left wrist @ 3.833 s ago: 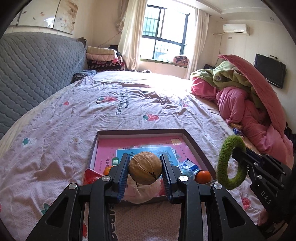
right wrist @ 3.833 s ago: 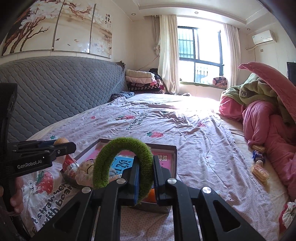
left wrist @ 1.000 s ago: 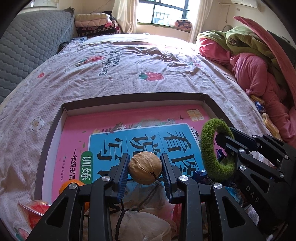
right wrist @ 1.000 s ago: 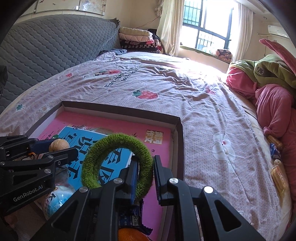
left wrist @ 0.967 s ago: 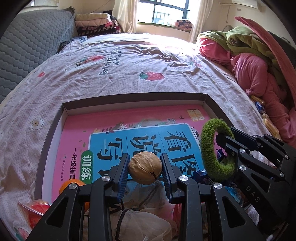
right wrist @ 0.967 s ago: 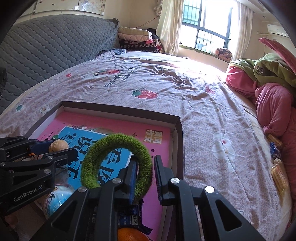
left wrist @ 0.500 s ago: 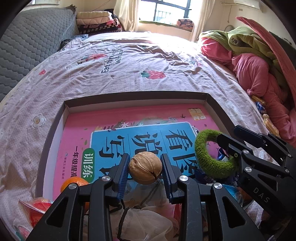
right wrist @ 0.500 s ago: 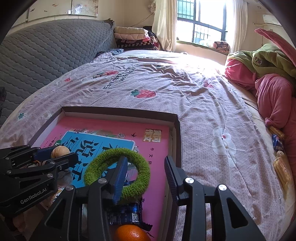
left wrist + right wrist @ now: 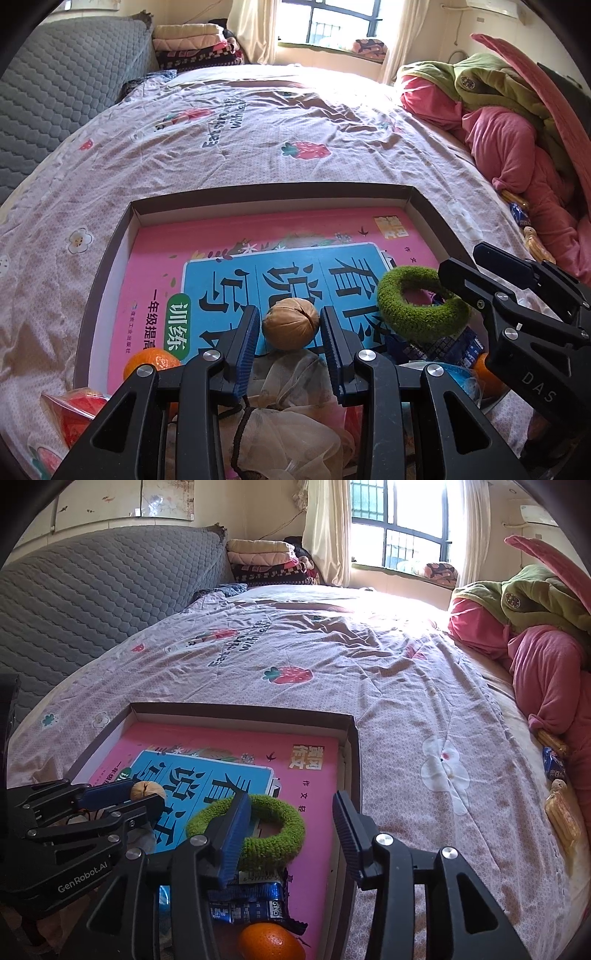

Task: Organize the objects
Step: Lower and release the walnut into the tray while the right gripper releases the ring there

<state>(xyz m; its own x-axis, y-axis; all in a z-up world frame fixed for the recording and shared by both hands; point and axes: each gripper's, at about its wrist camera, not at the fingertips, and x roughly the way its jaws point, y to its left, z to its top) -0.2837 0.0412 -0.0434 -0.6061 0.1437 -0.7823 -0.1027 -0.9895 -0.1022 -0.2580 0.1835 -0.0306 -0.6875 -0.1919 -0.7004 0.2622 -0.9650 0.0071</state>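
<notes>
Covering the bed (image 9: pixel 258 122), a pink strawberry-print sheet, grey quilted headboard (image 9: pixel 92 590), sunlit window (image 9: pixel 402 524), shallow box (image 9: pixel 273 192) holding a pink book (image 9: pixel 221 243), left gripper (image 9: pixel 290 326) clamping a walnut (image 9: pixel 290 324), right gripper (image 9: pixel 291 823) jaws opening, green ring (image 9: pixel 273 834) lying loose between them on the book.

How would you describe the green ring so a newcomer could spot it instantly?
Find the shallow brown box on the bed, lined by a pink book with a blue panel. Near that panel's right corner, the green ring lies flat between the opening jaws of the right gripper. It is the only fuzzy, moss-green loop there, unlike the smooth orange nearby.
</notes>
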